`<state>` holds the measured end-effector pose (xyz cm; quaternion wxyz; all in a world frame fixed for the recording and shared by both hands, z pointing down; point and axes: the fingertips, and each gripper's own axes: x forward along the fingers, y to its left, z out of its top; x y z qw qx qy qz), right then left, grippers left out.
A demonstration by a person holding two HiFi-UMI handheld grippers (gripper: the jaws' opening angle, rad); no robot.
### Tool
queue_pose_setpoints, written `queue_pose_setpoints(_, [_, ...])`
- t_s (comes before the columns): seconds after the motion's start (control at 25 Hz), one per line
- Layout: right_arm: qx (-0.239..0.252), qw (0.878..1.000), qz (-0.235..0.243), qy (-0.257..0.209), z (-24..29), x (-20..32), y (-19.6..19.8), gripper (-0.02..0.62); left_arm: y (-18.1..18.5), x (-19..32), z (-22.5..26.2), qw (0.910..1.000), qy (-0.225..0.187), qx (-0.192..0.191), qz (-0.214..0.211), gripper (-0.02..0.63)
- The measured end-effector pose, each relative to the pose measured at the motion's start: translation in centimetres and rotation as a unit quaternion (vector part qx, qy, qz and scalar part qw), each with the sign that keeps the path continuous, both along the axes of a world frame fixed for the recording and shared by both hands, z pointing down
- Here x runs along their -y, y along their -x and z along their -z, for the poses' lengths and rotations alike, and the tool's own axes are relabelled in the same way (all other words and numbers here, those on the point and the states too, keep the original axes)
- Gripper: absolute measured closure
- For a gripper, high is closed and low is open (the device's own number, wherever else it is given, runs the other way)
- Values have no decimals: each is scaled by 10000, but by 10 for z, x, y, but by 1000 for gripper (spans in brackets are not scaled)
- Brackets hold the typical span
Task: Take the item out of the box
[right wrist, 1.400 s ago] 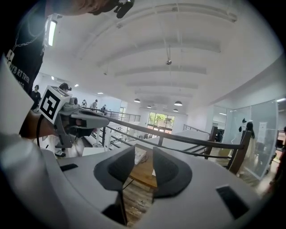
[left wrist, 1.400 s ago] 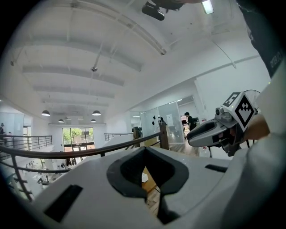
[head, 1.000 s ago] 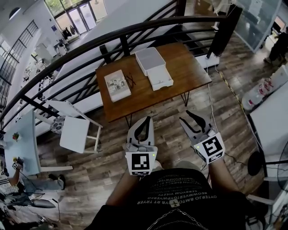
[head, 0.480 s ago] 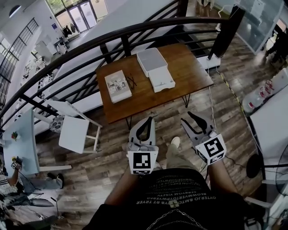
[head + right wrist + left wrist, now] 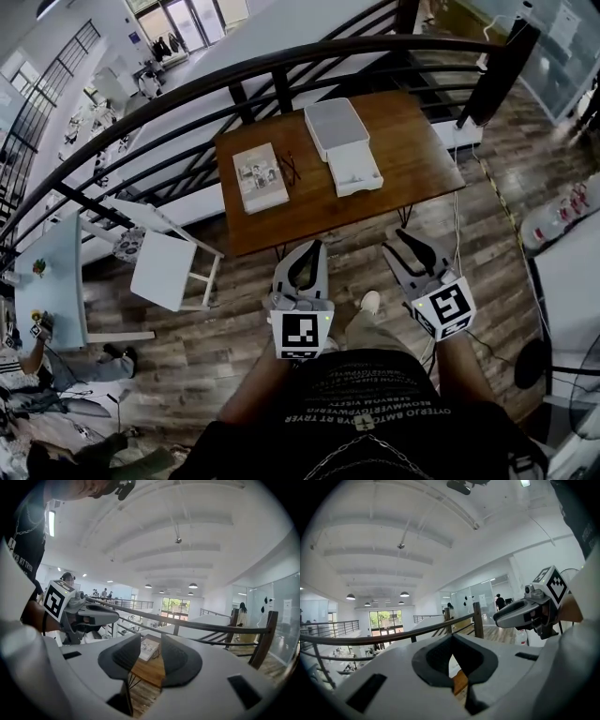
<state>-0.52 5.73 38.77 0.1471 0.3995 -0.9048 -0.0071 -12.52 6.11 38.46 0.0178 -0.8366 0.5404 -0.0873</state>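
Observation:
In the head view a white box (image 5: 337, 125) stands on the brown wooden table (image 5: 412, 159), and a white tray-like part (image 5: 356, 174) lies against its near end. What is inside is not visible. Both grippers hang well short of the table, over the wooden floor, and hold nothing. My left gripper (image 5: 310, 246) has its jaws together at the tips; in the left gripper view (image 5: 451, 641) only a thin wedge shows between the pads. My right gripper (image 5: 401, 236) stands slightly open, and its own view (image 5: 151, 641) shows the table (image 5: 149, 670) through the gap.
A printed flat book (image 5: 260, 176) and a small dark object (image 5: 289, 169) lie on the table's left half. A black railing (image 5: 281, 70) runs behind the table. A white chair (image 5: 167, 269) stands at the left, and a pale table (image 5: 42, 291) further left.
The person has stepped toward the table, which now sits a little nearer and further right in the head view. Both grippers keep the same pose in front of the body.

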Motion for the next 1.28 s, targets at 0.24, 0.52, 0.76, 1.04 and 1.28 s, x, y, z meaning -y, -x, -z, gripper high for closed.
queue_pose_setpoints(0.24, [-97,9997,170,140,-6,35,2,465,-11,29,-7,10000,40,21,-9,600])
queue_pose_setpoints(0.52, [-164,9992,260,263,-15,78,-7,465,-14,70,-15,9998,153,44,123,600])
queue_pose_setpoints(0.76, [-79,9994,252,238,-16,114,-26,465,-27,103,5,9990,-421,31,137,600])
queue_pose_setpoints(1.04, [27,9993,347,135,-8,149,-52,465,-52,134,0,9996,-34,52,268,600])
queue_pose_setpoints(1.28, [69,9986,501,125,-7,177,-77,465,-84,160,8,9995,-47,53,300,600])
